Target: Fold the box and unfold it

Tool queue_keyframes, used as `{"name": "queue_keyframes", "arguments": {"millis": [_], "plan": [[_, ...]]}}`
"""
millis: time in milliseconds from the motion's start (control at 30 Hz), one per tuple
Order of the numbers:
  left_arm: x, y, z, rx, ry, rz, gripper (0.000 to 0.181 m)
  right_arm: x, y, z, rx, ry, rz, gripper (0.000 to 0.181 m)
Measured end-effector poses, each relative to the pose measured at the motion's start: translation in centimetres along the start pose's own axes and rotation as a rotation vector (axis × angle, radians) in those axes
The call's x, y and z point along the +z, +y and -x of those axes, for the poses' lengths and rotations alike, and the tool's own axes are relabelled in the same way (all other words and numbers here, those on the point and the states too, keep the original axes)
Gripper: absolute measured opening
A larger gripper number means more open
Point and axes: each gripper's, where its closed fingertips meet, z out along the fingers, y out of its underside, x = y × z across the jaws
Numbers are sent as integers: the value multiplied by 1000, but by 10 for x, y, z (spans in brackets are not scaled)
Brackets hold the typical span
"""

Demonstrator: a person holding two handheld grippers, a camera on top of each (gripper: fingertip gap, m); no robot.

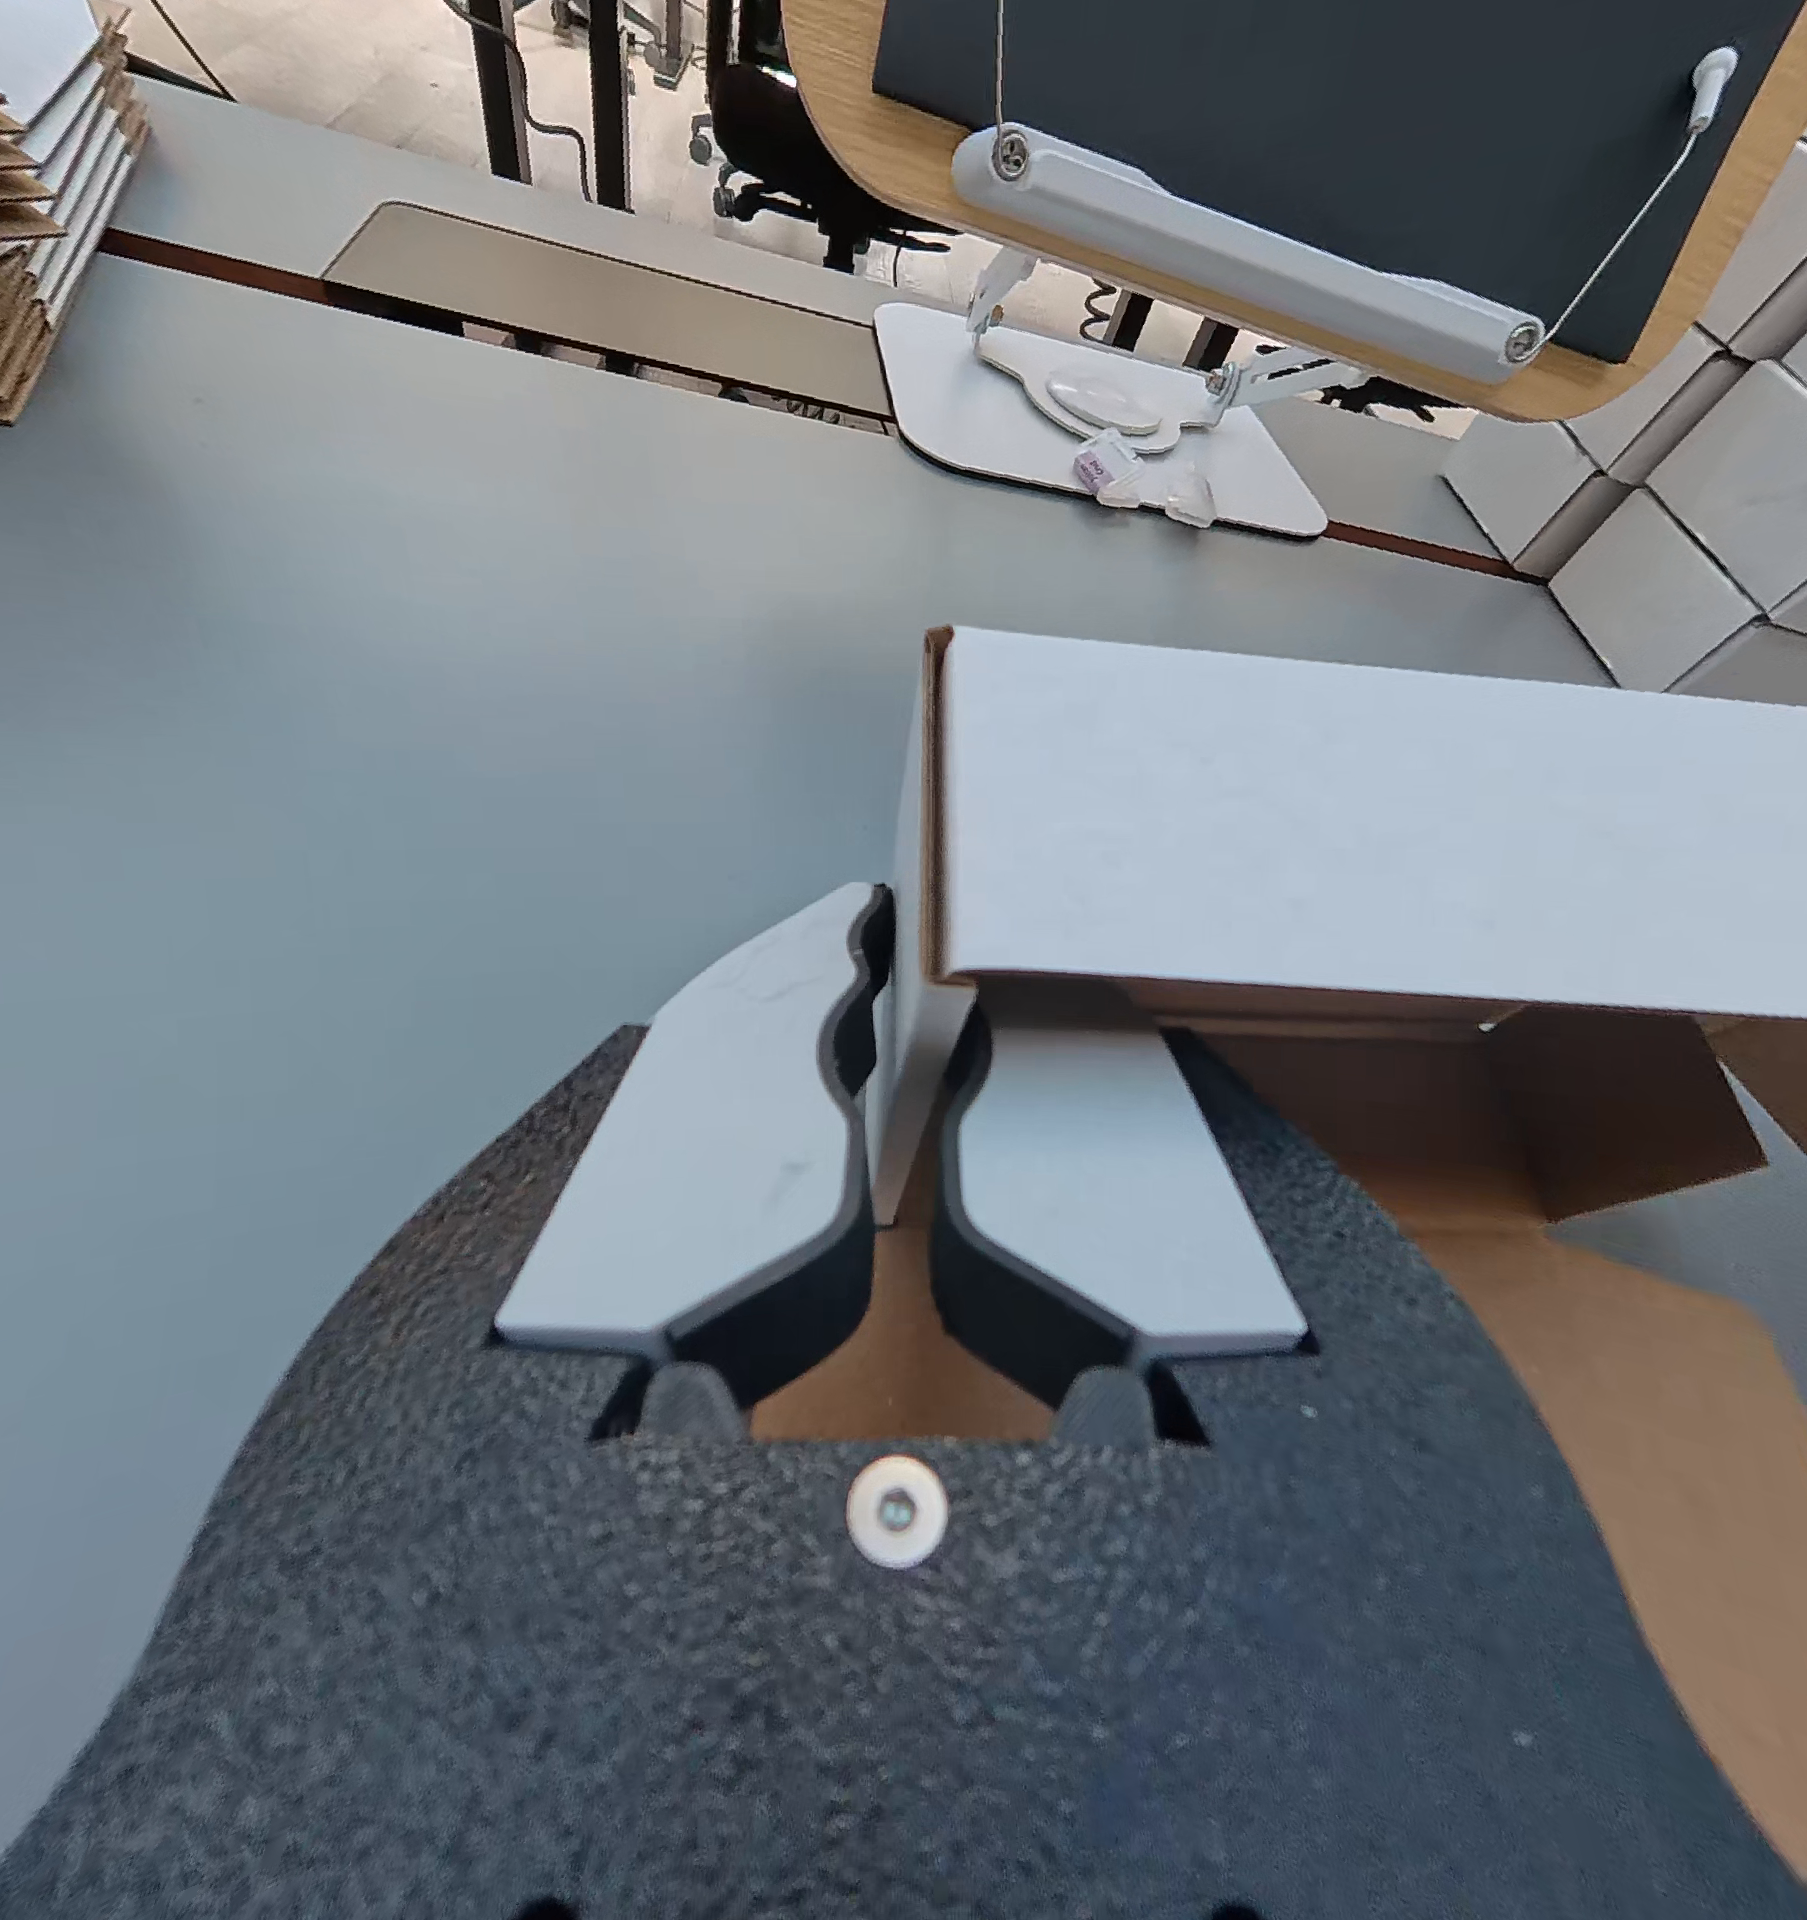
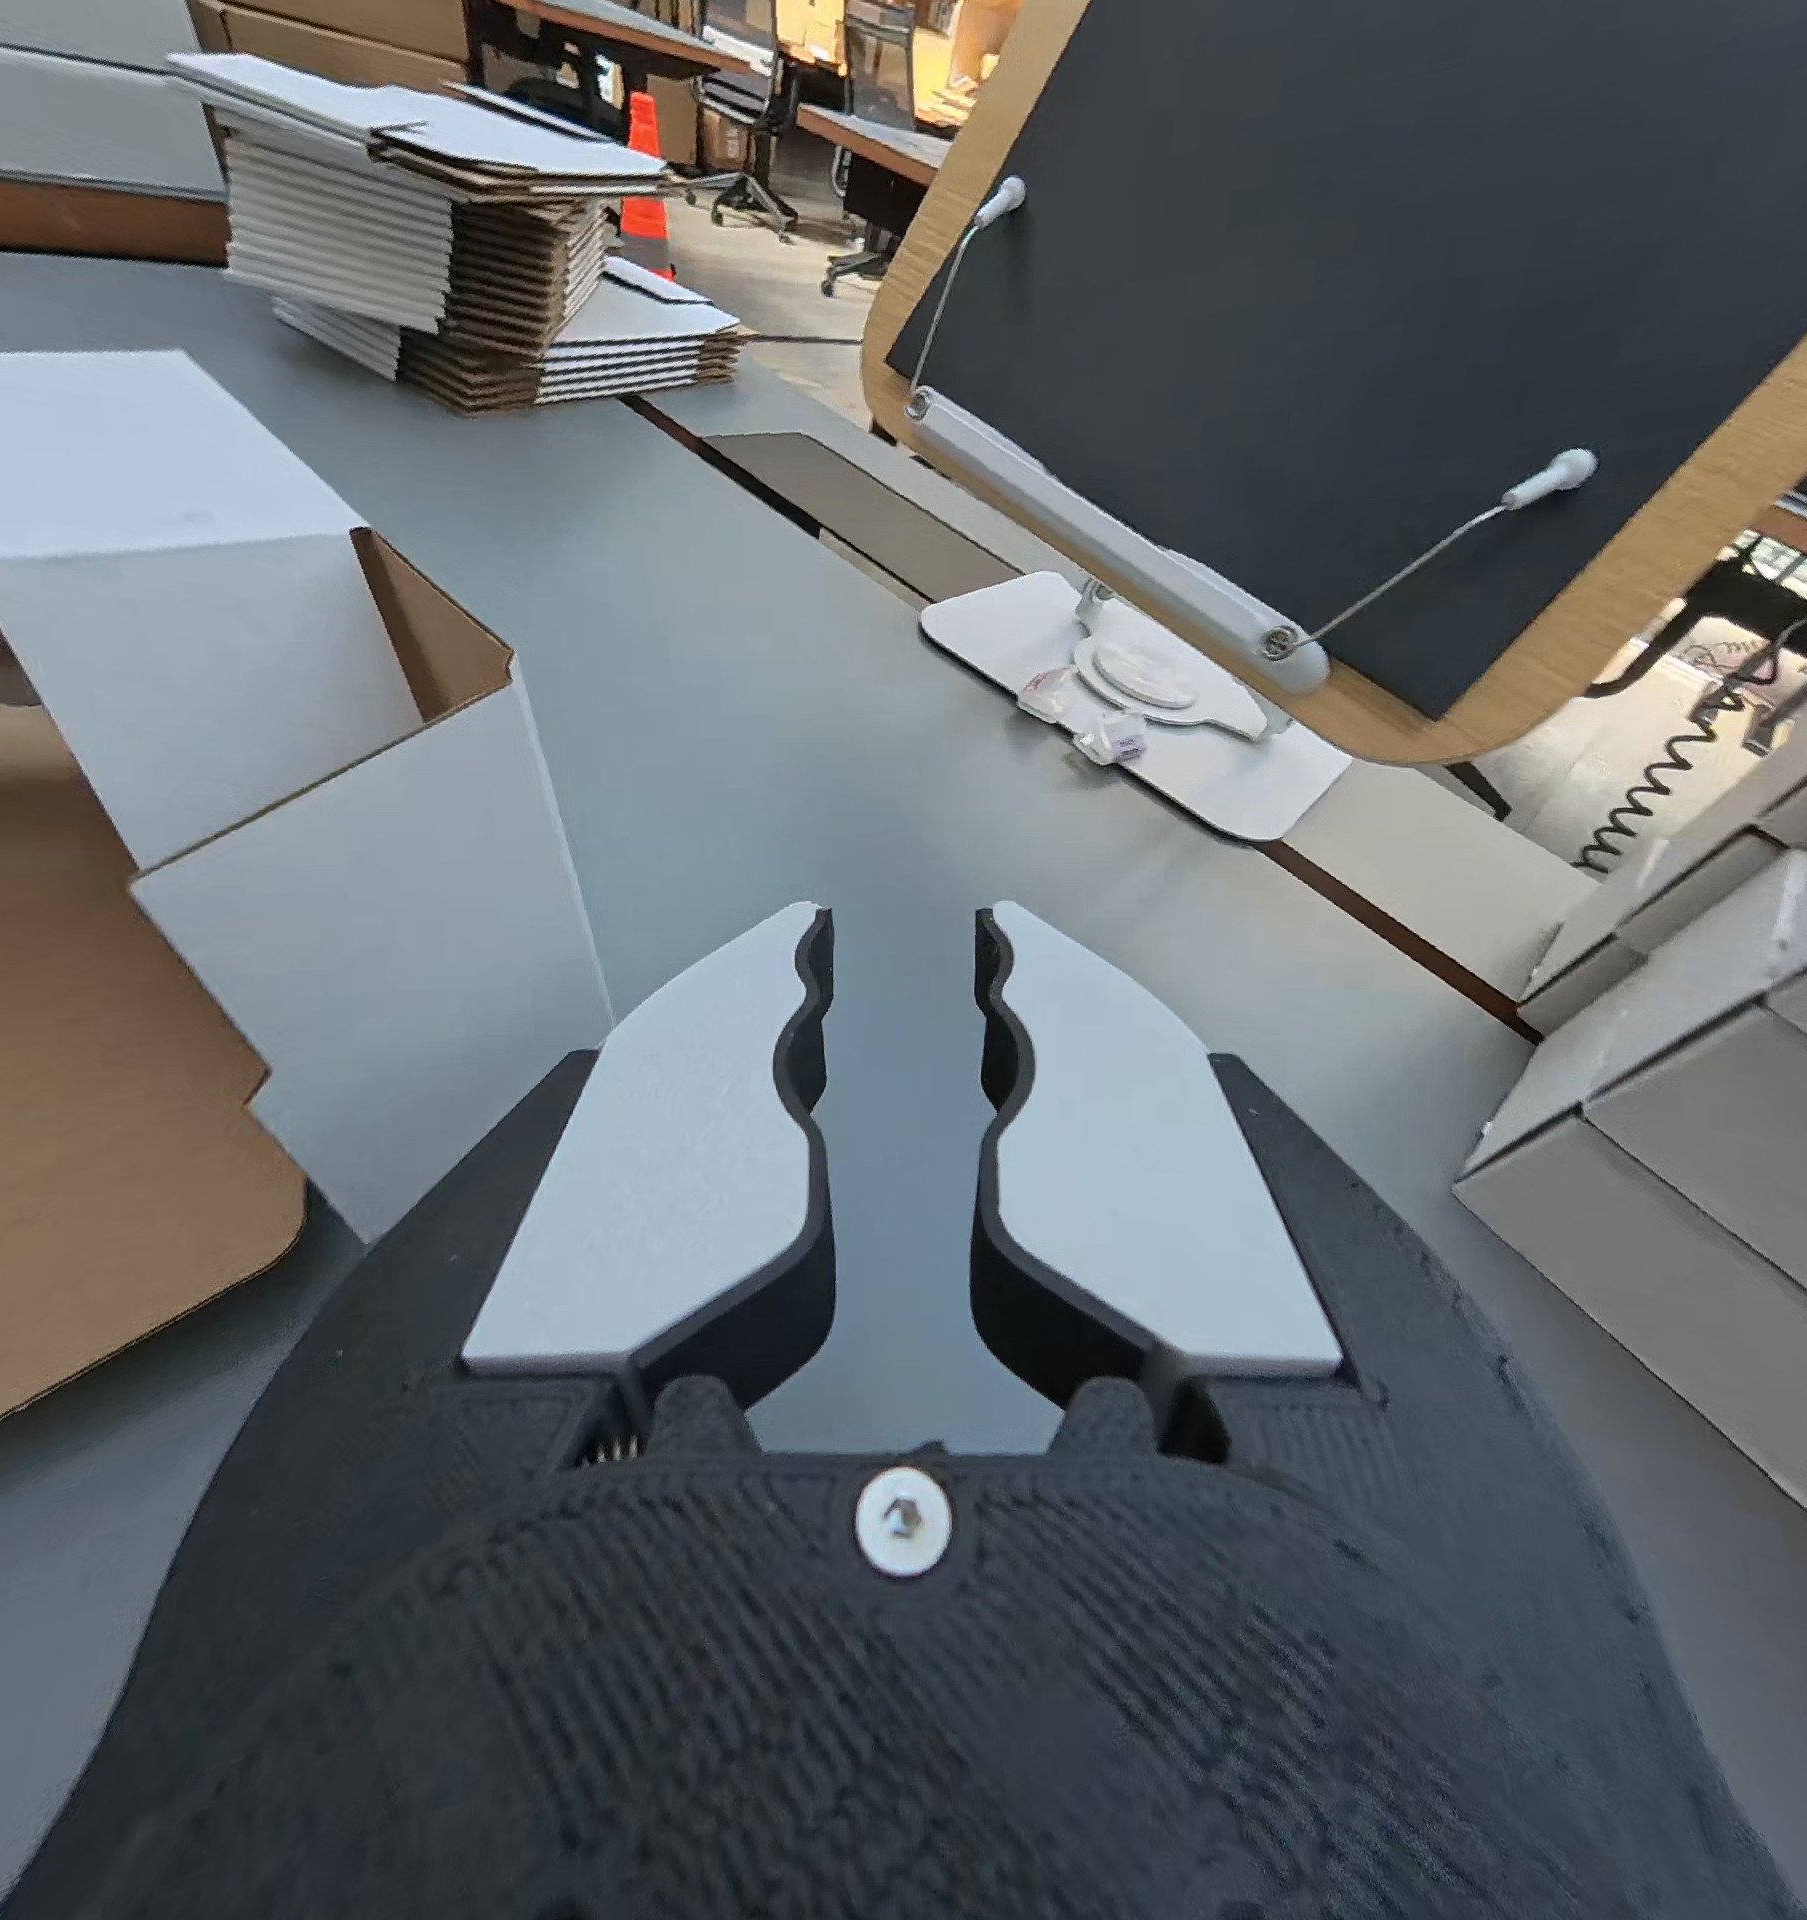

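Note:
A cardboard box (image 1: 1346, 821), white outside and brown inside, lies partly folded on the grey table. My left gripper (image 1: 920, 997) is shut on the box's upright white side wall, one finger on each side of it. The top panel hides the tip of the right finger. In the right wrist view the same box (image 2: 255, 665) stands at the left with a corner open and a brown flap lying flat. My right gripper (image 2: 904, 935) is open and empty, to the right of the box and apart from it, above the table.
A stack of flat cardboard blanks (image 2: 463, 281) sits at the table's far left. A dark board with a wooden rim (image 2: 1398, 343) stands on a white base (image 2: 1242, 769) at the far side. Folded white boxes (image 2: 1709, 1039) are stacked at the right.

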Motion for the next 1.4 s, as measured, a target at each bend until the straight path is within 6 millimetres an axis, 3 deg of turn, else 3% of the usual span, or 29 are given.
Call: {"name": "queue_keyframes", "arguments": {"millis": [33, 233, 467, 733, 1033, 1400], "plan": [[0, 1, -1, -2, 9, 5, 6, 9, 0, 6, -22, -37, 22, 26], [3, 4, -1, -35, 38, 35, 6, 24, -18, 45, -98, -248, 6, 0], [4, 3, 3, -52, 20, 37, 6, 14, -22, 75, -87, -381, 34, 0], [5, 3, 5, -93, 21, 34, 6, 19, -32, 99, -132, -343, 18, 0], [4, 2, 5, -118, 43, 25, 6, 8, -30, 99, -19, -347, -64, 0], [3, 2, 1, -112, 70, 17, 6, -16, -37, 92, 141, -533, -203, 24]]}}
